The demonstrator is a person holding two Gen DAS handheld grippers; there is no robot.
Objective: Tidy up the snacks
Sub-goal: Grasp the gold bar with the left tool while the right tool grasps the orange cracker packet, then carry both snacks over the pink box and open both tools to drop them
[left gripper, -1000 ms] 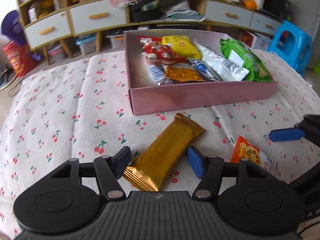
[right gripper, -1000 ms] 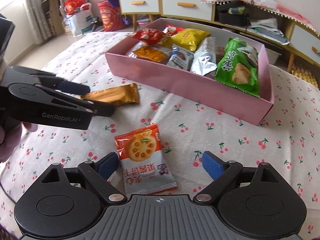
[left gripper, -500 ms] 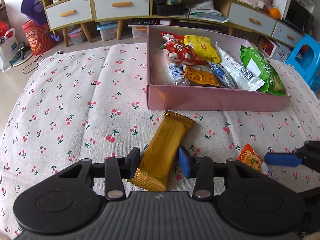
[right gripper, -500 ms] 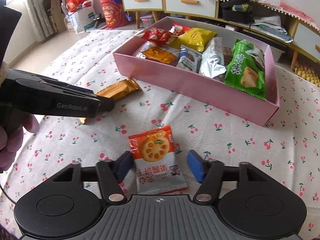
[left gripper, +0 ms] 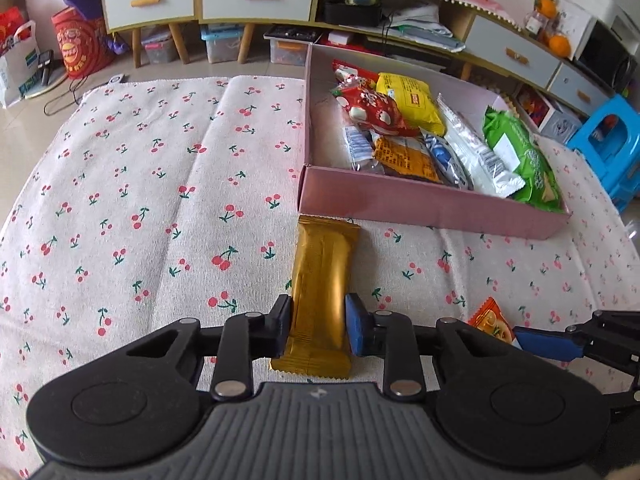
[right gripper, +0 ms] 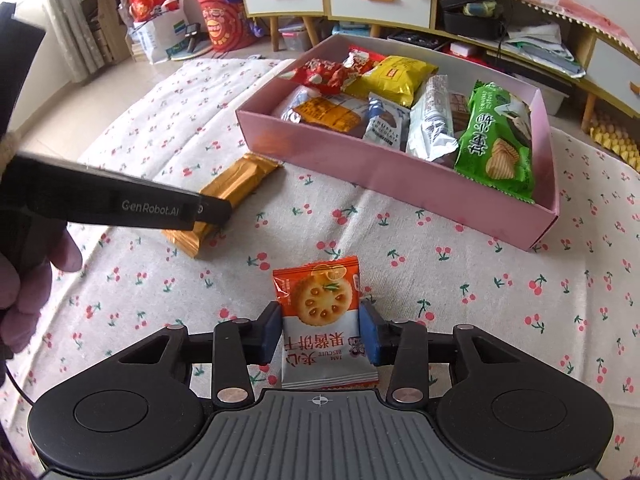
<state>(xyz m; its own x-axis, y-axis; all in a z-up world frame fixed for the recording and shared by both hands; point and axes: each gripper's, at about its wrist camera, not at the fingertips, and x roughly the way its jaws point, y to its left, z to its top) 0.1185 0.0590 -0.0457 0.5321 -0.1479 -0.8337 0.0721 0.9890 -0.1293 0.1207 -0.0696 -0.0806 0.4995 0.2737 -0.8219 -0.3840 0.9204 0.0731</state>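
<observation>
1. Gold foil snack bar (left gripper: 320,284) lies lengthwise between the 2 fingers of the left claw (left gripper: 318,328). Its near end reaches back toward the claw body; its far end lies just short of the pink box (left gripper: 420,204).
2. Left claw: jaws closing, narrow, both pads at the bar's long edges and seemingly touching the wrapper. Bar rests flat on the cherry-print cloth (left gripper: 160,200) covering the counter.
3. Orange-and-white biscuit packet (right gripper: 322,320) sits between the fingers of the right claw (right gripper: 320,334), orange end pointing away from the claw, white end toward its body.
4. Right claw: jaws closing, narrow, blue pads against both side edges of the packet. Packet lies on the cloth.
5. Pink box is ahead of both claws: ahead and right of the left claw, ahead and slightly right of the right claw. It holds several packs, including a green chip bag (right gripper: 496,140), a yellow bag (right gripper: 392,78), a red bag (right gripper: 320,74) and a silver pack (right gripper: 432,120).
6. In the right wrist view the left claw enters from the left, held by a person's hand (right gripper: 28,280), its tip over the gold bar's near end.
7. In the left wrist view a blue finger (left gripper: 548,344) of the right claw shows to the right, beside the orange packet corner.
</observation>
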